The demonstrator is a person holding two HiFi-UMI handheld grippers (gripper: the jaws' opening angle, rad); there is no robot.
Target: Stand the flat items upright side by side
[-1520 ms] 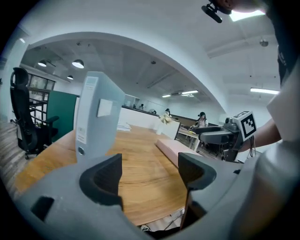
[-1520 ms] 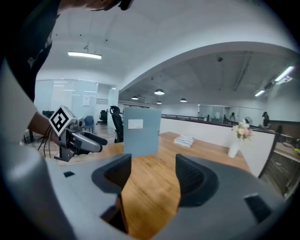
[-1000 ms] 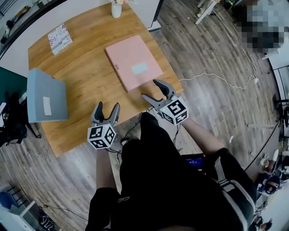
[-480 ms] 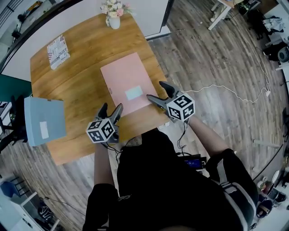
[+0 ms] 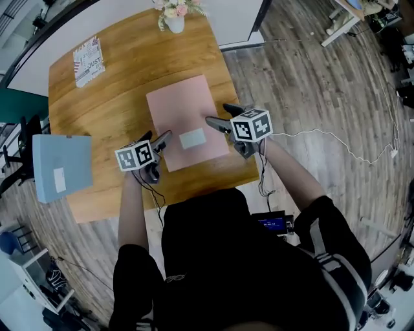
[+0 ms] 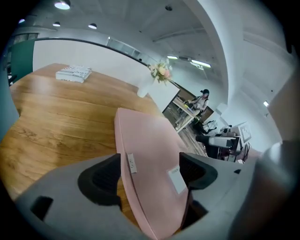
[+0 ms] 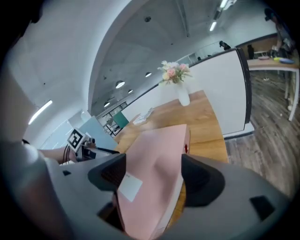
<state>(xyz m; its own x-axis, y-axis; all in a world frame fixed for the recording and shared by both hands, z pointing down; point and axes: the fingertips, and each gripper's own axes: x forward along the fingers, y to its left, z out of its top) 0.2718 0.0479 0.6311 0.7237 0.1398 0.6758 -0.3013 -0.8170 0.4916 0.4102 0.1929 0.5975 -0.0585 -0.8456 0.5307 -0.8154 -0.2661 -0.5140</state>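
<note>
A flat pink folder (image 5: 183, 116) with a white label (image 5: 193, 138) lies on the wooden table (image 5: 123, 84). My left gripper (image 5: 158, 138) is at its near-left edge. In the left gripper view (image 6: 150, 174) the jaws are opening and straddle that edge of the pink folder (image 6: 145, 140) without pressing on it. My right gripper (image 5: 218, 114) is at the folder's right side. Its jaws (image 7: 154, 177) stand wide around the pink folder (image 7: 157, 150), with no pad pressing. A flat blue folder (image 5: 59, 167) rests at the table's left edge.
A patterned booklet (image 5: 88, 52) lies at the far left corner. A white vase of flowers (image 5: 174, 19) stands at the far edge. A white cable (image 5: 336, 139) runs over the wood floor to the right. The table's near edge is close to my body.
Both grippers have moved forward from the table's near edge to either side of the pink folder. Their jaws have spread a little wider. The folder has not moved.
</note>
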